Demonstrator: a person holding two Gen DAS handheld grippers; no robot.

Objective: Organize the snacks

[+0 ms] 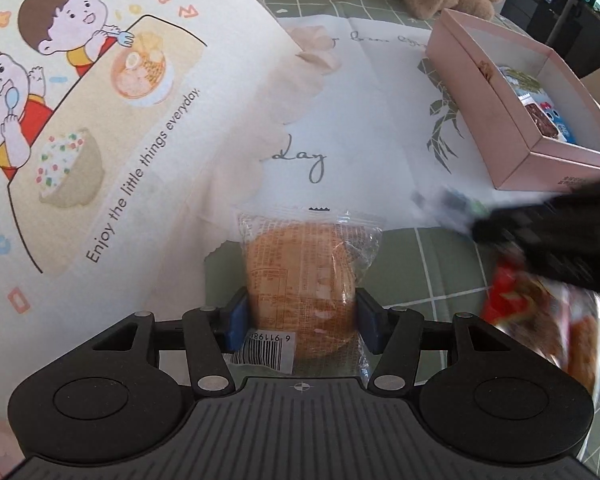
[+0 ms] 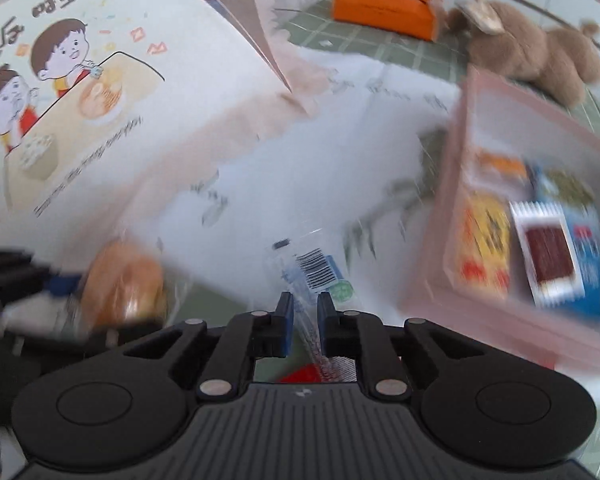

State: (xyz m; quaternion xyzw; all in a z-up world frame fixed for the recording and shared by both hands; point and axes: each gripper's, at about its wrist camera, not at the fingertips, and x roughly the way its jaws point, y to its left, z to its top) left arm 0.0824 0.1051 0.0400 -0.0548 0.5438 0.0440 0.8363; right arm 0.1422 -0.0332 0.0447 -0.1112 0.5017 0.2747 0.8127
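both claws loaded, snacks over the table.
my left gripper [image 1: 300,320] clamps the wrapped bun [image 1: 302,276] above the green cloth [image 1: 432,276]; my right gripper [image 2: 302,316] pinches a clear snack packet [image 2: 314,272] near the pink box [image 2: 480,220].

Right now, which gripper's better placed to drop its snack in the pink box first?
Right. The right gripper is shut on a clear-wrapped snack beside the pink box; the left gripper holds its bread packet farther away.
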